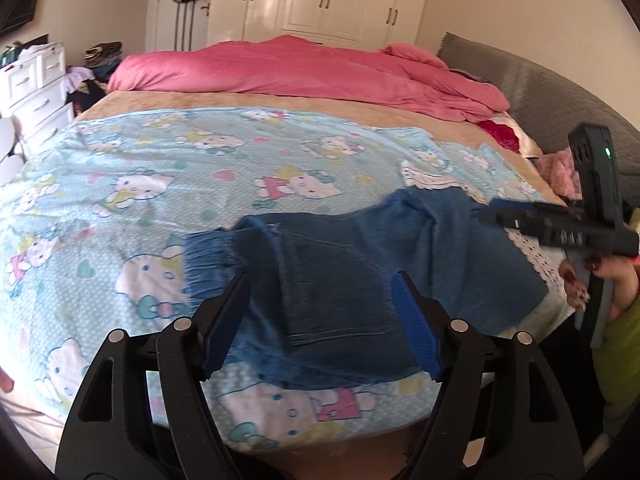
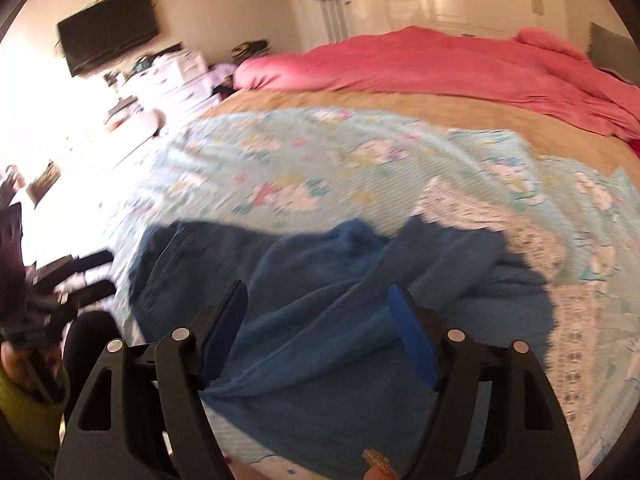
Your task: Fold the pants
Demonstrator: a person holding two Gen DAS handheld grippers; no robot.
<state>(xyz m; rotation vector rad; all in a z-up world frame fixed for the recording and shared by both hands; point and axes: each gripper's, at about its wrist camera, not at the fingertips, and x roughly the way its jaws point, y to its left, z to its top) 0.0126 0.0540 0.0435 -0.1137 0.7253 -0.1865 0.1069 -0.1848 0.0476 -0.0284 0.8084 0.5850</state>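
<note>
Blue denim pants lie bunched on a light blue cartoon-print sheet near the bed's front edge, frayed hem to the left. My left gripper is open and empty, hovering over the darker folded part. In the right wrist view the pants lie rumpled under my right gripper, which is open and empty just above the cloth. The right gripper also shows in the left wrist view at the pants' right end. The left gripper shows blurred at the left of the right wrist view.
A pink duvet is heaped at the far side of the bed. A grey headboard stands at the right. White drawers stand left of the bed. A white lace-edged cloth lies under the pants at right.
</note>
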